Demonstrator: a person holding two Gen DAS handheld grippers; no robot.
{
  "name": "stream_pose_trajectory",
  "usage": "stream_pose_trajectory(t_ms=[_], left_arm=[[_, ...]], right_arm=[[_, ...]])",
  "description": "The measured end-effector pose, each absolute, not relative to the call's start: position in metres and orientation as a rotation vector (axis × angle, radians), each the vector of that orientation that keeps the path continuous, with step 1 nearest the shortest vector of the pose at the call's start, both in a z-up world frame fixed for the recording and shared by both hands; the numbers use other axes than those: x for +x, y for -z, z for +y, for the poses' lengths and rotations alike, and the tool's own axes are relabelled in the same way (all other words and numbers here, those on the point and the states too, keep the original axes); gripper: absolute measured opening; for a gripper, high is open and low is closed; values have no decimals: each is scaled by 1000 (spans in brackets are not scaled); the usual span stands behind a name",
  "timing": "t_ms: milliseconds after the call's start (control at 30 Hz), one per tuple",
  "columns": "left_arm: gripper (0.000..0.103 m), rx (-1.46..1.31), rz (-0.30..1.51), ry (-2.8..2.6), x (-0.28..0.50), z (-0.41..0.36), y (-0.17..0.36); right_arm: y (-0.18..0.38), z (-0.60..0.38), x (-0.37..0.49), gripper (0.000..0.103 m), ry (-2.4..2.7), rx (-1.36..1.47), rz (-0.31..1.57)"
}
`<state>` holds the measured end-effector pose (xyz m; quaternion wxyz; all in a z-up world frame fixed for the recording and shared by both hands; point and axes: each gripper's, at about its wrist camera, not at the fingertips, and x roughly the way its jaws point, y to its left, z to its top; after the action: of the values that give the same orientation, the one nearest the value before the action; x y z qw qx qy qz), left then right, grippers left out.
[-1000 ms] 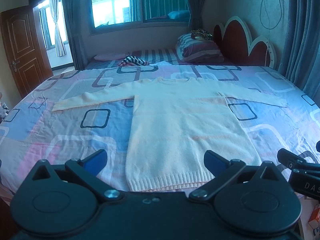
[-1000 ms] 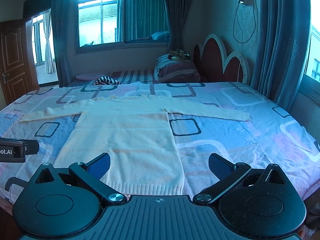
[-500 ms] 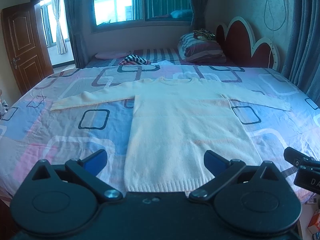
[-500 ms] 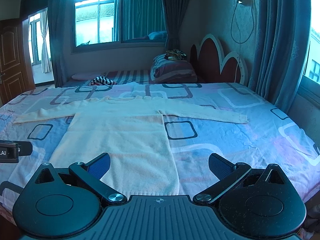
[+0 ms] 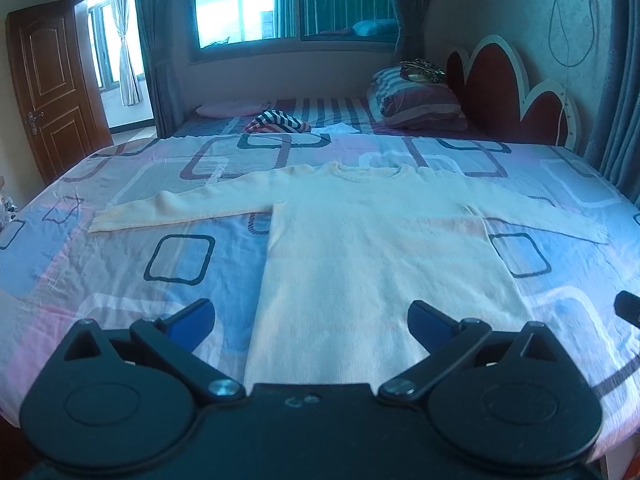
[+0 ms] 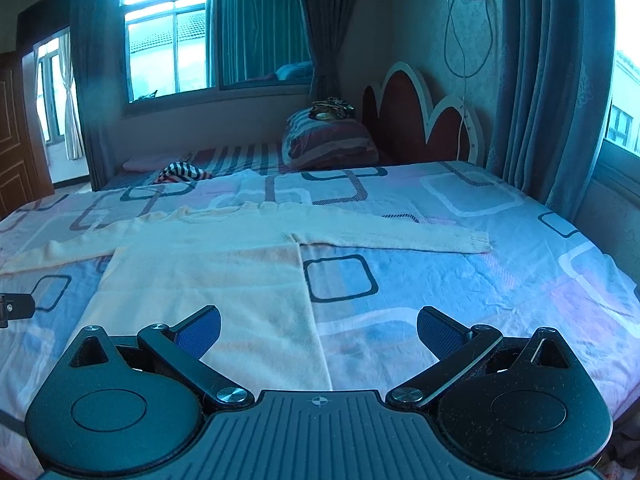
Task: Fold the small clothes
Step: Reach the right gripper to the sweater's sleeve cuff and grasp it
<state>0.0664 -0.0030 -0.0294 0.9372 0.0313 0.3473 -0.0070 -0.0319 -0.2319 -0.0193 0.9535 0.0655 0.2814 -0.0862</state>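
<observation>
A cream knit sweater (image 5: 376, 248) lies flat on the patterned bedspread (image 5: 120, 264), neck to the far side, both sleeves spread out sideways. It also shows in the right wrist view (image 6: 208, 276). My left gripper (image 5: 310, 320) is open and empty, above the sweater's hem. My right gripper (image 6: 318, 326) is open and empty, above the sweater's right hem corner. The right sleeve cuff (image 6: 478, 242) lies far right; the left cuff (image 5: 100, 220) lies far left.
A striped pillow stack (image 5: 420, 98) and a red scalloped headboard (image 5: 516, 92) are at the far right. A striped garment (image 5: 278, 120) lies at the far side. A wooden door (image 5: 48, 88) stands left. Curtains (image 6: 552, 80) hang right.
Both grippers have moved forward over the bed, toward the sweater's hem. The hem now sits under the gripper bodies. Jaws stay open.
</observation>
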Motion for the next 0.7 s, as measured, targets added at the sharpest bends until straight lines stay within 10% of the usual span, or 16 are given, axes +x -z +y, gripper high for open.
stream_pose_trajectory(t_ms=[700], left_arm=[[91,96,779,-57,231,-48,77]], right_arm=[[77,-362,146,102,232,204,675]])
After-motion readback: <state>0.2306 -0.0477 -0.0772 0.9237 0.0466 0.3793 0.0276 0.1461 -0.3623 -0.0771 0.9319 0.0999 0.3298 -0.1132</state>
